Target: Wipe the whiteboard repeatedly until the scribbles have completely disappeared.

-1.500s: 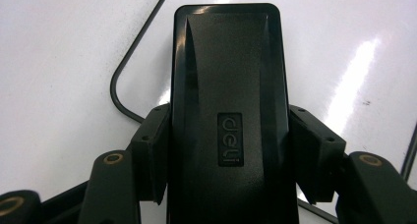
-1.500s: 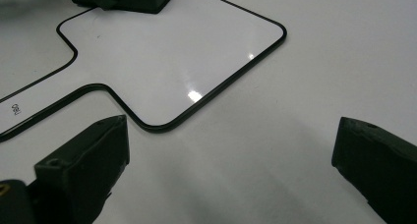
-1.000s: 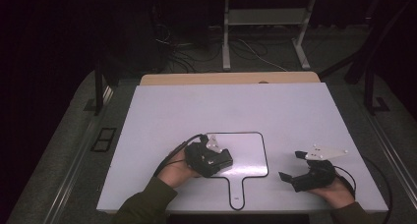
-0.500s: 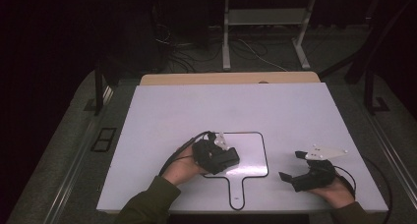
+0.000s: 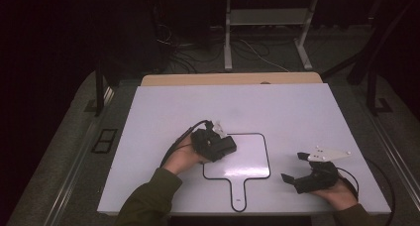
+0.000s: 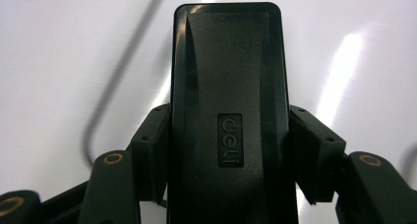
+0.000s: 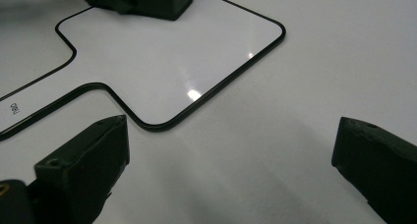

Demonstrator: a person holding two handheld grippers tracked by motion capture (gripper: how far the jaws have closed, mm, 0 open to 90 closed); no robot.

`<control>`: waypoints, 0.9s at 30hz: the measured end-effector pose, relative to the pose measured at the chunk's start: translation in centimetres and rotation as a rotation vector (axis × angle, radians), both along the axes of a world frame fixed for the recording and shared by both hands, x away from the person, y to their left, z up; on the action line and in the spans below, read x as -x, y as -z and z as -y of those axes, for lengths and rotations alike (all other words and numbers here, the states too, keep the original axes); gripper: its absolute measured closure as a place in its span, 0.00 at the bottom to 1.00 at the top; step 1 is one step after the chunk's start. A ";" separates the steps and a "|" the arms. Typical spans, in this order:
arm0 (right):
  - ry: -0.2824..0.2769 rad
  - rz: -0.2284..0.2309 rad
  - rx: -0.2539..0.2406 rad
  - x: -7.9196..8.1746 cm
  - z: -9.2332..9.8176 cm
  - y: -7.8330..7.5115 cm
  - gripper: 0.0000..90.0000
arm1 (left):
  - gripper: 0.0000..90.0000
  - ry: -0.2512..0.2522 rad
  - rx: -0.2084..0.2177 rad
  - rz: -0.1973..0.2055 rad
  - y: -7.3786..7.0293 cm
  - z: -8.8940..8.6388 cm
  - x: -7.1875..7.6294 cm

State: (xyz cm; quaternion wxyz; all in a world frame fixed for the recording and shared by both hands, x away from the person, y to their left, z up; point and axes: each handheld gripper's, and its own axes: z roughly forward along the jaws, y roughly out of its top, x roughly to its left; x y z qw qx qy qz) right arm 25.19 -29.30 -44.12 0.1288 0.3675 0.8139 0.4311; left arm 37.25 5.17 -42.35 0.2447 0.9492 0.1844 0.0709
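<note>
High view: left gripper (image 5: 218,141) fingers clamp a black eraser (image 6: 228,111) over the outlined board (image 5: 247,159) — right gripper (image 5: 297,174) fingers gape.

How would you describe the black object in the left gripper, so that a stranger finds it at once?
Start at the white table and find the small whiteboard with a thin black rim and a handle. At its upper left corner the left gripper clamps a black block eraser. It is oblong and rounded, with "deli" embossed on top.
</note>
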 end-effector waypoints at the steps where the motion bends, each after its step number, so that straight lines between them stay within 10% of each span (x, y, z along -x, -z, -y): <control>1: 0.000 0.000 0.000 0.0 0.0 0.0 0.00 | 0.44 -0.012 0.004 0.000 0.0 -0.1 -0.5; 15: 0.004 0.002 -0.006 0.0 0.2 0.0 0.00 | 0.44 -0.072 0.027 -0.019 0.0 -0.6 -2.4; 27: -0.009 0.003 -0.004 0.0 0.0 0.0 0.00 | 0.44 -0.088 0.133 -0.027 -1.6 -1.5 -2.2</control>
